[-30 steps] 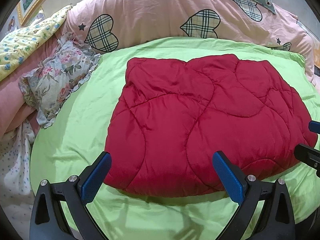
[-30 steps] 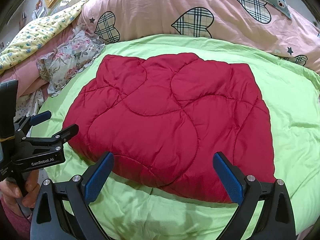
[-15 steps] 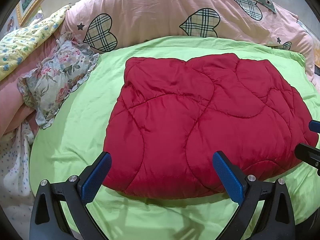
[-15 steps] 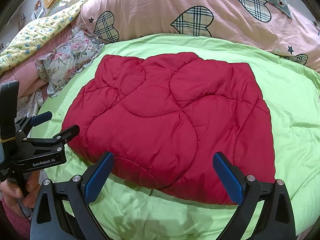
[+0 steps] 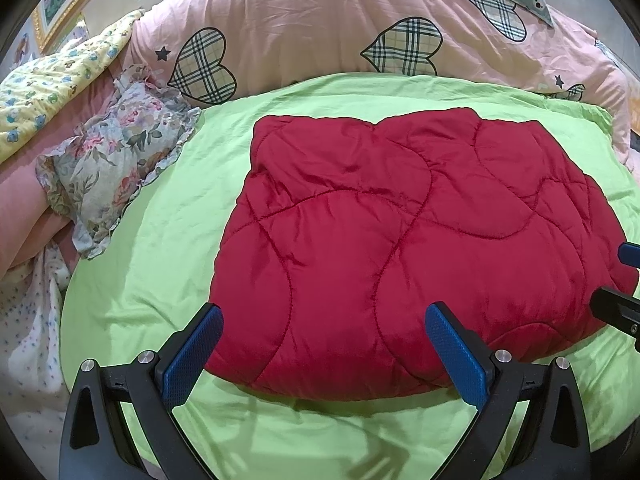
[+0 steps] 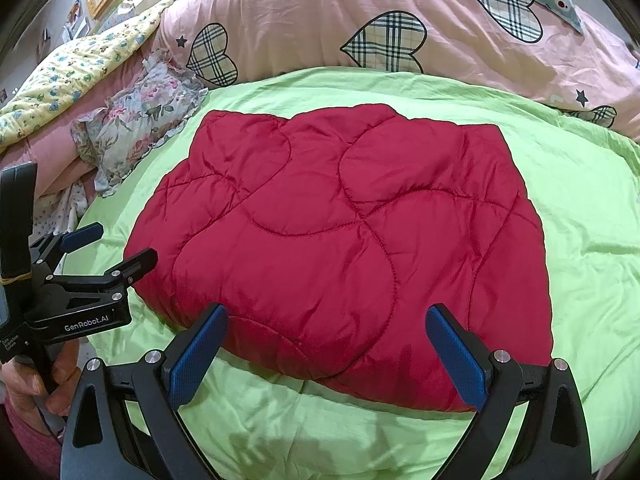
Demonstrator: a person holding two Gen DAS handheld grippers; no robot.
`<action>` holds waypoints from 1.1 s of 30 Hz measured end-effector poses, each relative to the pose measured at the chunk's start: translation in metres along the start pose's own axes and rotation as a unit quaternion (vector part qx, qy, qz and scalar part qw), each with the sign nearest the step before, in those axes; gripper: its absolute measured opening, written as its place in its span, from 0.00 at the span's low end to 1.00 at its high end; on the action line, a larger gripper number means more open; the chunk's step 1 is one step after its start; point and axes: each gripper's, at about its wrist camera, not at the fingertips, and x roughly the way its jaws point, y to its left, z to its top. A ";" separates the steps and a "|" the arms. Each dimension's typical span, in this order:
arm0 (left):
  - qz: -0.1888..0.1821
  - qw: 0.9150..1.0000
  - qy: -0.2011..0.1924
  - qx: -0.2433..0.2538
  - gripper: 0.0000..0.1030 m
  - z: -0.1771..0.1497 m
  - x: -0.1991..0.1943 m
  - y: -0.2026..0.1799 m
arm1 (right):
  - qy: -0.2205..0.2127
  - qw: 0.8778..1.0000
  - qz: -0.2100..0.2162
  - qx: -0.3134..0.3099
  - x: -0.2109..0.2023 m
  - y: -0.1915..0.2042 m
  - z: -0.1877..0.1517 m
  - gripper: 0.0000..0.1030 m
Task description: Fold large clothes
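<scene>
One hand [image 6: 38, 376], right view only

left gripper [image 5: 320, 344] edged slightly nearer the red quilted garment [image 5: 400, 248], right gripper [image 6: 324, 344] likewise

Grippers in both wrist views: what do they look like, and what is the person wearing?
Both are black frames with silver screws and blue textured pads. The right gripper shows two angled fingers. The left gripper carries white "GenRobot.AI" lettering on its body. The hand holding it comes out of a dark pink sleeve.
</scene>
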 end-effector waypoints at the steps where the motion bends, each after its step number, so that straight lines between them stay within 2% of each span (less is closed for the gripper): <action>1: 0.000 1.000 0.000 0.000 0.99 0.000 0.000 0.000 | 0.000 1.000 0.000 0.001 0.000 0.000 0.000 0.97; 33: -0.007 1.000 0.000 -0.005 0.99 0.002 0.001 0.006 | -0.003 1.000 0.003 0.004 -0.003 -0.002 0.002 0.97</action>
